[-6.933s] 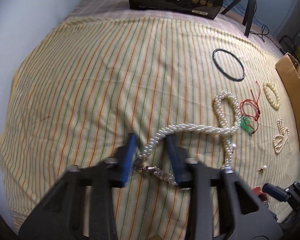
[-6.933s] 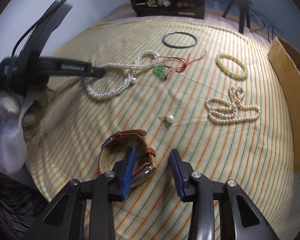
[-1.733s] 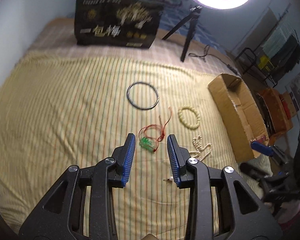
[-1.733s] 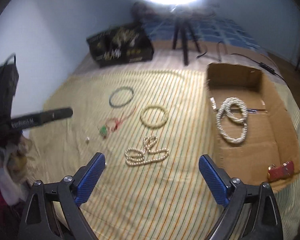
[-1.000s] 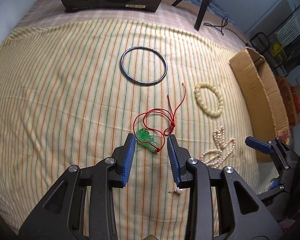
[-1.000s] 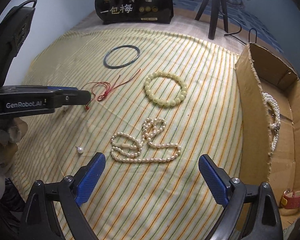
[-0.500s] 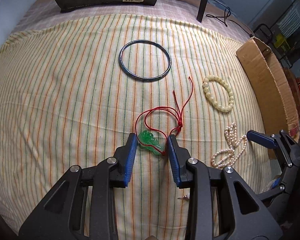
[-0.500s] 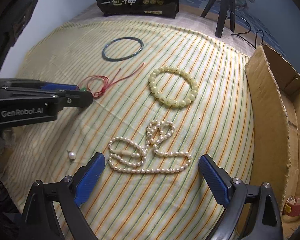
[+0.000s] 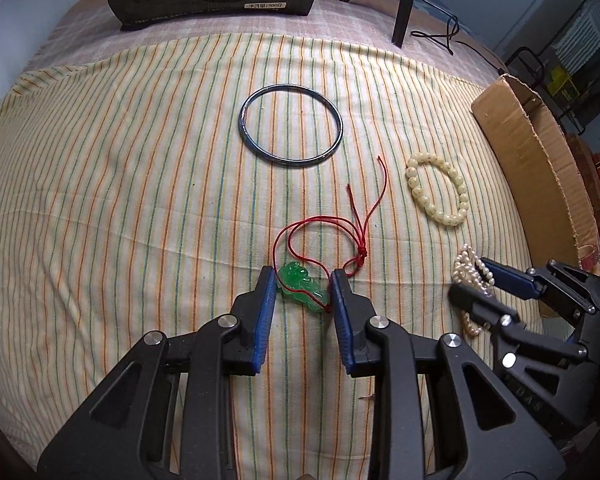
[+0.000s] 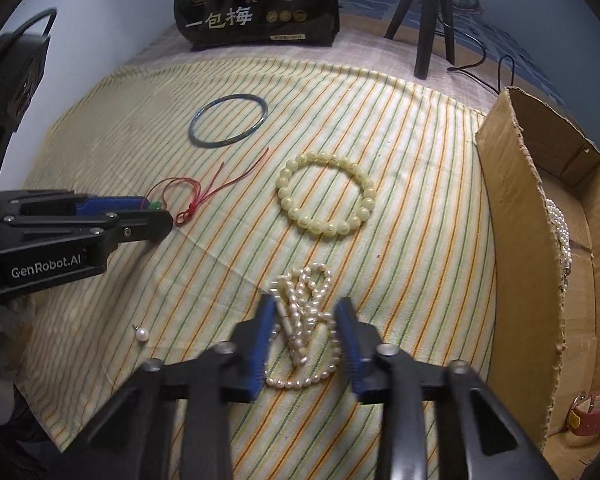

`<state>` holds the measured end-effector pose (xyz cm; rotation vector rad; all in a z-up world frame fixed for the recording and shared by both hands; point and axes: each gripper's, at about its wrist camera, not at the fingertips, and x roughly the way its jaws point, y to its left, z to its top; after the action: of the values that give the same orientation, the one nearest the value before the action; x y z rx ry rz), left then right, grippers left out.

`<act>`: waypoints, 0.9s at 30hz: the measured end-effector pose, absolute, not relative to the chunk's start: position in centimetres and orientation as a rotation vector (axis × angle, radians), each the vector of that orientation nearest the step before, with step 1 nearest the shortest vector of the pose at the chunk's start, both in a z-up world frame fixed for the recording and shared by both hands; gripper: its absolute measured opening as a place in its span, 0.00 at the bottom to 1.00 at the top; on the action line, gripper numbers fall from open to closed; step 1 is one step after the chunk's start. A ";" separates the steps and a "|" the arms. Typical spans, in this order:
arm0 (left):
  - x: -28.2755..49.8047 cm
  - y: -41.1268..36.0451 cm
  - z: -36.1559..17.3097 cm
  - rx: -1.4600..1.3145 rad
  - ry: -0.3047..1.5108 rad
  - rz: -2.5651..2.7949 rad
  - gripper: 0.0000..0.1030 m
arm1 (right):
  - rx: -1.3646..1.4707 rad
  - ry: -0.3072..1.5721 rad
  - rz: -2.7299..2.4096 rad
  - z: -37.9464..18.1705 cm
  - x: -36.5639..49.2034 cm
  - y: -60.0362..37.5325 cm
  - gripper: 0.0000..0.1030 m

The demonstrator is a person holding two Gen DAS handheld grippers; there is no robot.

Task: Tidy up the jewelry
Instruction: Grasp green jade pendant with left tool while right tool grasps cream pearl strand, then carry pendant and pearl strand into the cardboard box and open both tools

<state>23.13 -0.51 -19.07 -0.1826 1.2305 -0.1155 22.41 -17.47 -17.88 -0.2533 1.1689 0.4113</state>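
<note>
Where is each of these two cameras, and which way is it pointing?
Left wrist: rides the left gripper, looking forward and down at the green pendant; the right gripper shows alongside.
Right wrist: rides the right gripper, aimed at the pearl necklace; the left gripper shows.
Shared: dark bangle, bead bracelet, cardboard box.

green pendant: on a looped red cord, flat on the striped cloth, 6 o'clock of the dark bangle
bead bracelet: cream, round, 3 o'clock of the pendant
pearl strand: tangled heap, 6 o'clock of the bracelet
loose pearl: 9 o'clock of the strand
</note>
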 end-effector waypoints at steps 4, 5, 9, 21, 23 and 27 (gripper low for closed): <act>22.9 -0.2 -18.8 -0.198 1.227 -0.121 0.26 | -0.242 1.166 0.406 -17.5 22.3 -17.7 0.10; 22.8 -0.1 -18.6 -0.202 1.226 -0.122 0.26 | -0.234 1.166 0.406 -17.4 22.3 -17.7 0.09; 22.6 0.4 -17.9 -0.222 1.210 -0.126 0.26 | -0.201 1.154 0.415 -16.7 22.2 -17.9 0.06; 21.4 1.4 -14.7 -0.253 1.134 -0.142 0.26 | -0.127 1.053 0.451 -12.3 21.3 -18.1 0.05; 21.1 1.4 -14.2 -0.255 1.120 -0.148 0.26 | -0.116 1.035 0.456 -11.5 21.2 -18.1 0.05; 20.7 0.9 -12.8 -0.266 1.093 -0.170 0.26 | -0.089 0.996 0.459 -9.9 20.9 -18.5 0.05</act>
<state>20.72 0.87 -12.81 -0.2658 1.0931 -0.1705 20.91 -18.49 -9.92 -0.0889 0.9957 0.4593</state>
